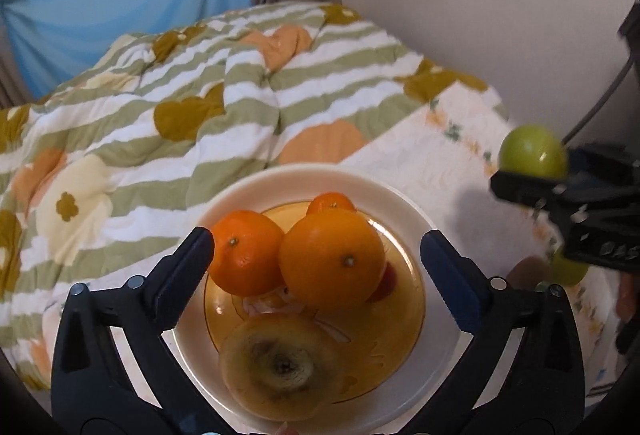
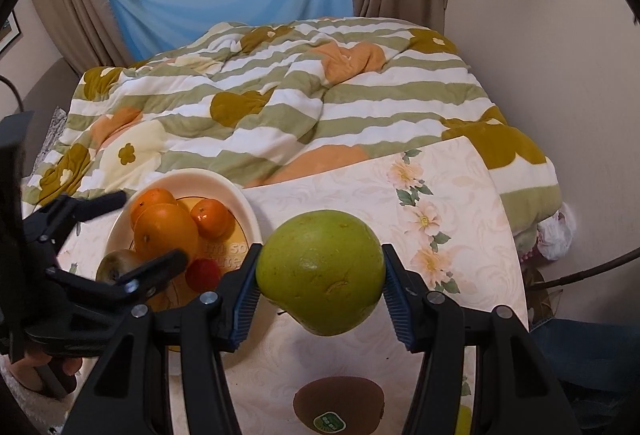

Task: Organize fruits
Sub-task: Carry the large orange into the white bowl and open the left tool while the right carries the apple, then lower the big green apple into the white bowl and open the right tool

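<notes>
Left gripper (image 1: 316,263) stood wide open over the bowl (image 1: 404,203); right gripper (image 2: 320,283) clamped a green fruit (image 2: 320,271).

We kept the open fingers straddling the large orange (image 1: 332,259) at lower centre, touching nothing, probably because it already sat among the mandarins (image 1: 246,253). We held the green fruit above the floral cloth (image 2: 440,195), right of the bowl, likely bound there; a kiwi (image 2: 338,409) waited at the bottom edge.
</notes>
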`<state>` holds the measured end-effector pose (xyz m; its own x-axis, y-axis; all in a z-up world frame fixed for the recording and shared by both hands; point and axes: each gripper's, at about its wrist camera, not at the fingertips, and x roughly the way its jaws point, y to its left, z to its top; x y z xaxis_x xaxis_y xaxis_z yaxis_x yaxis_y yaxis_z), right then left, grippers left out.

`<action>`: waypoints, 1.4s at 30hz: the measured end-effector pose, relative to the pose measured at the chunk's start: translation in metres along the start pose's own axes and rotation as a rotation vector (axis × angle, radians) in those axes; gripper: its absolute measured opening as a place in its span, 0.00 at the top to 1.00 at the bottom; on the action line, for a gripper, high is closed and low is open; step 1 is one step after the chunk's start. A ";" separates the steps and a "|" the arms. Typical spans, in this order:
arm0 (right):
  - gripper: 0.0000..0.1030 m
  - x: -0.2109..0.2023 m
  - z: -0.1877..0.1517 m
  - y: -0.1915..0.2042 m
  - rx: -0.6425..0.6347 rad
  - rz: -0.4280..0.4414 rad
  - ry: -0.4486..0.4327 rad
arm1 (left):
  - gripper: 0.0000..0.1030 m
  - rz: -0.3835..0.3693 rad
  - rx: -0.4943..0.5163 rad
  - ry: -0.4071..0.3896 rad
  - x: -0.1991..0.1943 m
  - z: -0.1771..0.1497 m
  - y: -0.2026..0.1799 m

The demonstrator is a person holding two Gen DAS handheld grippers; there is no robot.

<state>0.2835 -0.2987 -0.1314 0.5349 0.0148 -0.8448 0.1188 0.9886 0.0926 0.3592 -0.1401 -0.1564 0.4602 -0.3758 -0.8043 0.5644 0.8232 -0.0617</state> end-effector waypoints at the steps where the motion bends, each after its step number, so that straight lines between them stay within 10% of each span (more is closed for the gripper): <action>1: 0.49 0.000 0.000 0.000 -0.001 0.001 -0.001 | 0.00 0.003 -0.006 0.000 -0.002 0.001 0.002; 25: 0.49 0.015 -0.005 0.046 -0.373 0.220 -0.069 | 0.00 0.173 -0.250 -0.022 -0.094 -0.057 0.060; 42: 0.49 0.049 -0.023 0.066 -0.574 0.205 -0.056 | 0.00 0.229 -0.389 -0.005 -0.106 -0.107 0.065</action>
<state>0.2984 -0.2289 -0.1784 0.5440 0.2206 -0.8096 -0.4525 0.8896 -0.0616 0.2738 -0.0012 -0.1378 0.5469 -0.1668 -0.8204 0.1490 0.9837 -0.1007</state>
